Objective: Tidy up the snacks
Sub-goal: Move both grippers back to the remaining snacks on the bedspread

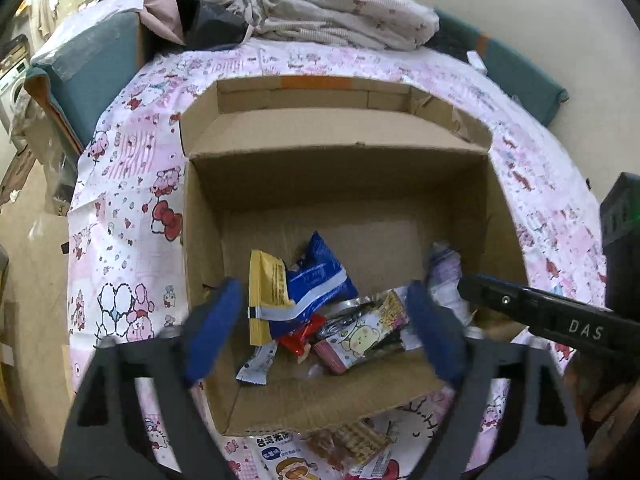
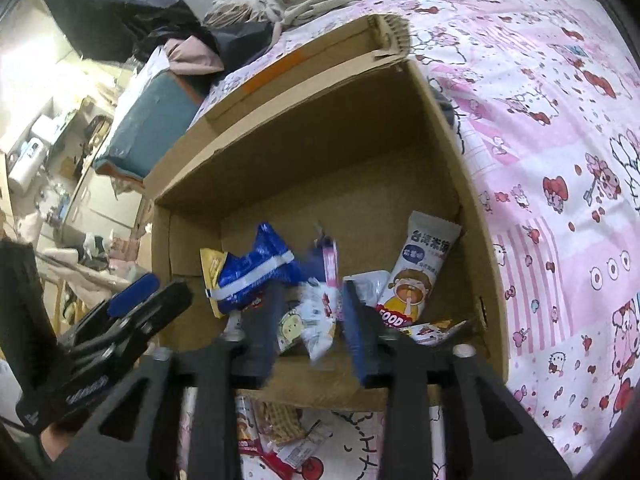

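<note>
Both claws, left claw (image 1: pixel 324 332) and right claw (image 2: pixel 308 320), blurred, seemingly empty over box (image 1: pixel 336 184).

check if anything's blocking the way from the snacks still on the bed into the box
Only the cardboard box's near wall stands between the loose snacks on the bedsheet and the inside; they must be lifted over it. The top is open, though both grippers hover over it.
</note>
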